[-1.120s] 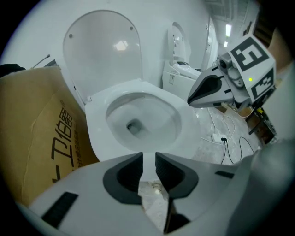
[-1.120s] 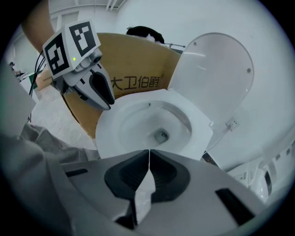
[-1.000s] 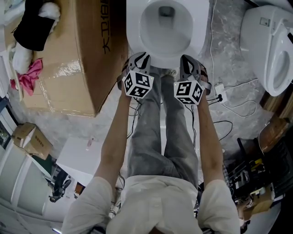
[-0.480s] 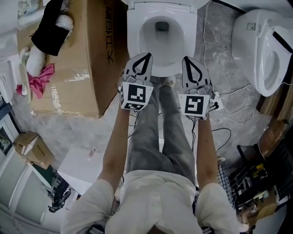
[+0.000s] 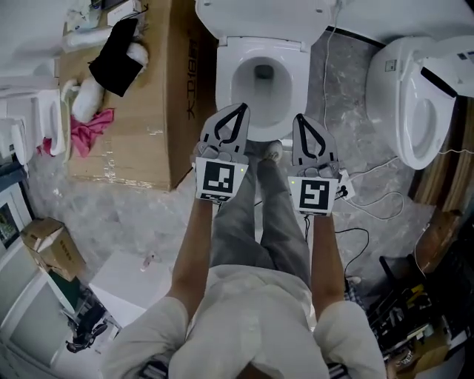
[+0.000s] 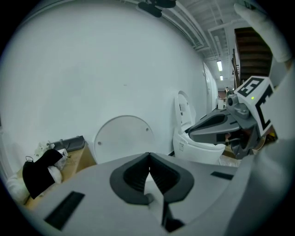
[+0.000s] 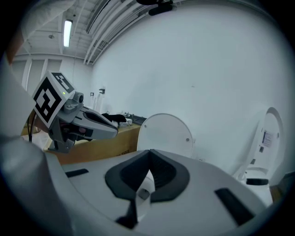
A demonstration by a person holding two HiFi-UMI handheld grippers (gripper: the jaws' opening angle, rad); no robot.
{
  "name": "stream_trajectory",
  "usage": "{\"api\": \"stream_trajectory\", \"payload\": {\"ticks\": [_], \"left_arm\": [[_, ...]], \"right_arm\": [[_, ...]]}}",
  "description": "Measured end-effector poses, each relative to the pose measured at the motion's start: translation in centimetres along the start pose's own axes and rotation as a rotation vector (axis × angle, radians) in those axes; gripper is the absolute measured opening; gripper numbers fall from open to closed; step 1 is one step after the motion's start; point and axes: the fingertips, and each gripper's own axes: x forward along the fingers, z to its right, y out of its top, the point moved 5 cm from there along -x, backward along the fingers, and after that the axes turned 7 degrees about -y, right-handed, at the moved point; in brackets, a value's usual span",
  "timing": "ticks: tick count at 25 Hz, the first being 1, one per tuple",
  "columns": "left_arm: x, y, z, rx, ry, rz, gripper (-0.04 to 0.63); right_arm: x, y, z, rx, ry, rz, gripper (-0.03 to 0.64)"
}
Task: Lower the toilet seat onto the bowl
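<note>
Standing before bowl (image 5: 225,80): left gripper (image 5: 239,111) and right gripper (image 5: 301,118) both closed, empty, level side by side. Seat (image 5: 264,18) upright behind; likely poised to tip it down.

The white oval toilet seat (image 5: 225,81) appears to lie flat on the white ceramic bowl (image 5: 264,95), ringing its open hollow. The round white lid (image 6: 122,139) stands upright behind, against the wall (image 6: 92,69).

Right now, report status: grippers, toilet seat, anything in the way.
Both jaws shut, empty: left gripper, right gripper, held at the bowl's front. Toilet lid upright, not lowered. Nothing in the way.
</note>
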Motion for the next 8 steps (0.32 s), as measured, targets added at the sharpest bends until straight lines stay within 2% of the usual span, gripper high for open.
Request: {"api": "stream_trajectory", "payload": {"ticks": [8], "left_arm": [[-1.4, 3.5, -0.2, -0.031, 0.024, 0.065, 0.014]], "right_arm": [[-0.8, 3.1, 1.0, 0.084, -0.026, 0.056, 0.003]]}}
